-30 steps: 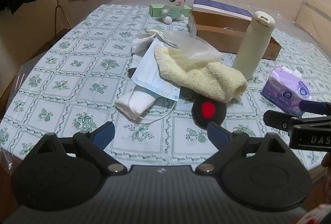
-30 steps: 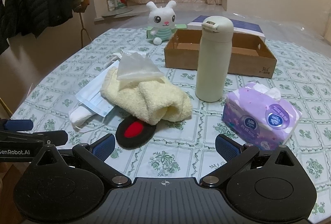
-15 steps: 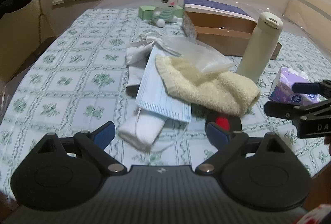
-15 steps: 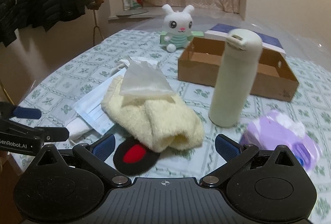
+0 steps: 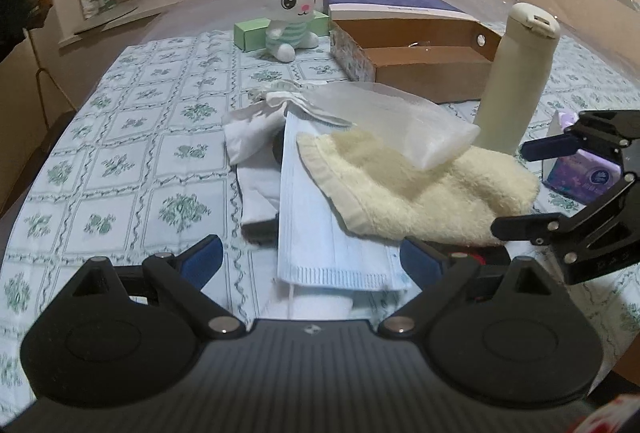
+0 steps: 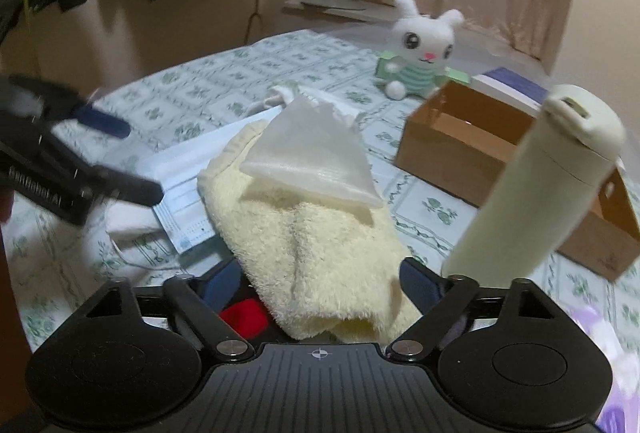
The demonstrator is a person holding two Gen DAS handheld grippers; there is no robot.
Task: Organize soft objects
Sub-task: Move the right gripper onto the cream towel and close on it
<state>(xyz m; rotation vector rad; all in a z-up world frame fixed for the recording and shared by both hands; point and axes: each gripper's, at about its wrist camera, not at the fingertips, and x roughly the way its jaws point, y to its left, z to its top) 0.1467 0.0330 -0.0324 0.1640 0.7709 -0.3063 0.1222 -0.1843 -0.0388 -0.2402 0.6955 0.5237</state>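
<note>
A pile of soft things lies mid-table: a cream towel (image 5: pixel 420 193) (image 6: pixel 320 233), a blue face mask (image 5: pixel 320 233) (image 6: pixel 180 185) under it, a clear plastic bag (image 5: pixel 392 125) (image 6: pixel 312 149) on top, and white cloth (image 5: pixel 256 169) at the left. My left gripper (image 5: pixel 310 259) is open, low over the mask's near end. My right gripper (image 6: pixel 320 281) is closing, with the towel's near end between its jaws; the pads stand a little apart from it. A black and red round piece (image 6: pixel 244 317) peeks out beneath the towel. A white bunny plush (image 5: pixel 290 5) (image 6: pixel 424 45) sits at the back.
A cream bottle (image 5: pixel 516 81) (image 6: pixel 540 185) stands right of the towel, close to my right gripper. Behind it is an open cardboard box (image 5: pixel 420 65) (image 6: pixel 480 153). A purple tissue pack (image 5: pixel 580 173) lies at the right, and a green box (image 5: pixel 252 35) beside the bunny.
Both grippers have come forward and down toward the pile and rolled somewhat. The right jaws have narrowed and now flank the towel's end. The left gripper stays open over the mask.
</note>
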